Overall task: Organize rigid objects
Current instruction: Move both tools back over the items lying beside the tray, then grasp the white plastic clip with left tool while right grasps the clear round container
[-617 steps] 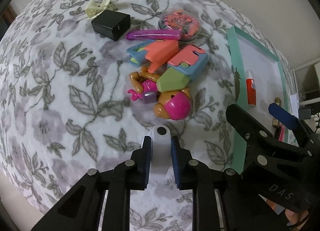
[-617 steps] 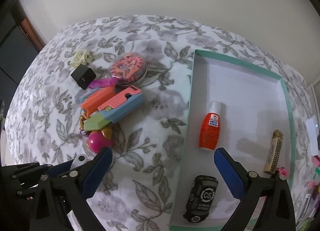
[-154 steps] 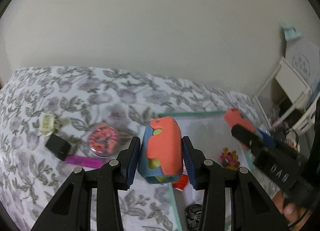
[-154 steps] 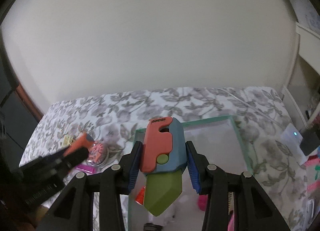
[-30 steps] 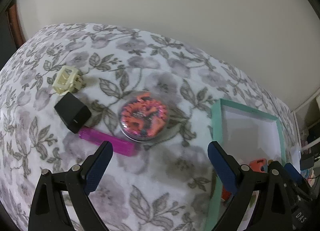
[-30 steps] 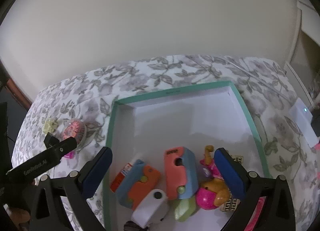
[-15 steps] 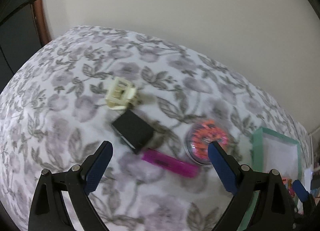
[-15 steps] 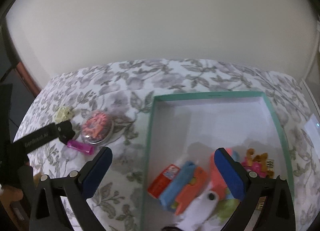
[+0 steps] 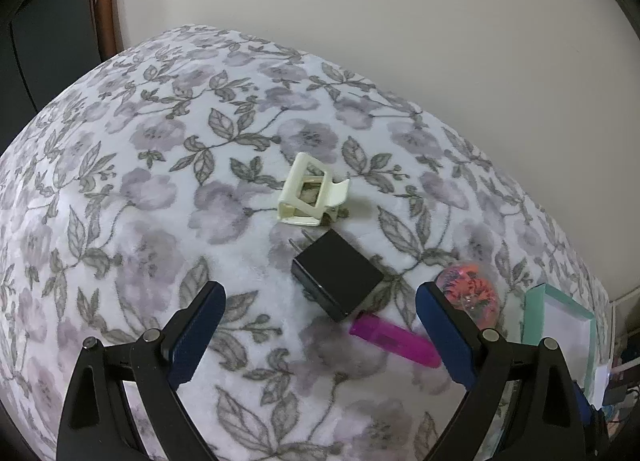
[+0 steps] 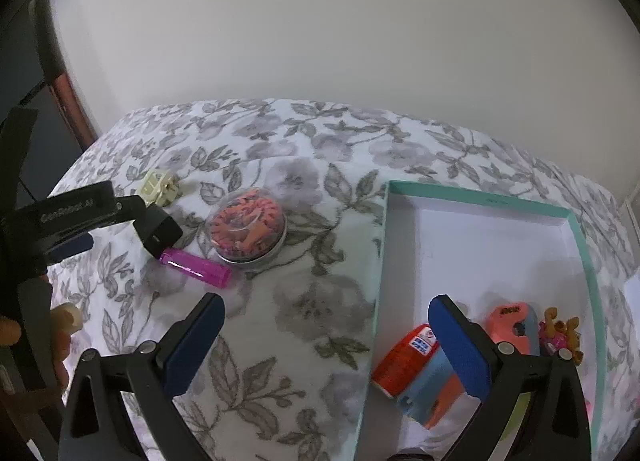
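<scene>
The black cube-shaped plug adapter (image 9: 337,280) lay on the floral bedspread (image 9: 160,189), between a cream plastic clip (image 9: 311,197) and a magenta lighter (image 9: 394,343), likely next for the teal-rimmed white tray (image 10: 576,229). The left gripper (image 9: 318,335) hovered over it, jaws wide; the right gripper (image 10: 326,345) hung empty, jaws wide

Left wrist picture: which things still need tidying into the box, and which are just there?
For the job:
- cream clip
- black charger
- pink lighter
- round bead case
- teal box

Just there:
- flowery blanket
- wall
- dark door frame
</scene>
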`<state>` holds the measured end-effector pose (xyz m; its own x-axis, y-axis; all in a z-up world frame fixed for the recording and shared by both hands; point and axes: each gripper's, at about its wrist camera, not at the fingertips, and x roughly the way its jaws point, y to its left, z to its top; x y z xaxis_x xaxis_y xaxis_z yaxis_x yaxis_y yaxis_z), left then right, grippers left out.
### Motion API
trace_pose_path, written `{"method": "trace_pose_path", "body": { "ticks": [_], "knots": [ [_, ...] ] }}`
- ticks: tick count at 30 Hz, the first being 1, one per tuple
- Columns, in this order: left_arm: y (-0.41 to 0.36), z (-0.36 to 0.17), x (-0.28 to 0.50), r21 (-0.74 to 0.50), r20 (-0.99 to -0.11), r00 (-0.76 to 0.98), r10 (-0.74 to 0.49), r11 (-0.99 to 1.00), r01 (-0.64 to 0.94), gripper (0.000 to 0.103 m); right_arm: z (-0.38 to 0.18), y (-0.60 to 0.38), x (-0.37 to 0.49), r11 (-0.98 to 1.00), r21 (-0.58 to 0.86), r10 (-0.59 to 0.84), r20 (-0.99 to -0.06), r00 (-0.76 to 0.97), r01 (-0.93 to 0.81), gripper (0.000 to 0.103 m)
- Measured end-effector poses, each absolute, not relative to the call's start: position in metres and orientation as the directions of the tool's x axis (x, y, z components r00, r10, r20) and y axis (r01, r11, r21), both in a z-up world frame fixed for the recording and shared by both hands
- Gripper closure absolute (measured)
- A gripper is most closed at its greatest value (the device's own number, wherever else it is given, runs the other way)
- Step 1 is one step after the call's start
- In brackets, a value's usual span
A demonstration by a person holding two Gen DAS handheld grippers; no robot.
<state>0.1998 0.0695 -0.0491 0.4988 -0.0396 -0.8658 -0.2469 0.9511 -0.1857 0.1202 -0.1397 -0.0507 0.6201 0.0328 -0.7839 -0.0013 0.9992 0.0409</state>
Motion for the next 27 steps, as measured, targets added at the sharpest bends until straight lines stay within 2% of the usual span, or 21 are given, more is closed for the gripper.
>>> {"method": "trace_pose_path", "body": {
  "ticks": [14, 18, 22, 27],
  "knots": [
    [0.089, -0.049, 0.207, -0.238, -0.852, 0.517, -0.08, 0.94, -0.245, 0.007, -0.058, -0.129, 0.123, 0.999, 0.034, 0.039, -0.783, 0.62, -0.02, 0.0],
    [0.098, -0.055, 0.213, -0.269, -0.85, 0.517, -0.105, 0.929, -0.253, 0.007, -0.061, -0.134, 0.122, 0.999, 0.043, 0.035, -0.788, 0.615, -0.003, 0.0],
    [0.101, -0.067, 0.219, -0.225, -0.863, 0.5, -0.069, 0.939, -0.259, 0.007, -0.061, -0.137, 0.121, 0.999, 0.041, 0.027, -0.79, 0.612, 0.009, 0.0],
    [0.104, -0.077, 0.222, -0.262, -0.864, 0.493, -0.101, 0.927, -0.268, 0.007, -0.06, -0.135, 0.119, 0.999, 0.04, 0.028, -0.784, 0.62, 0.005, 0.0]
  ]
}}
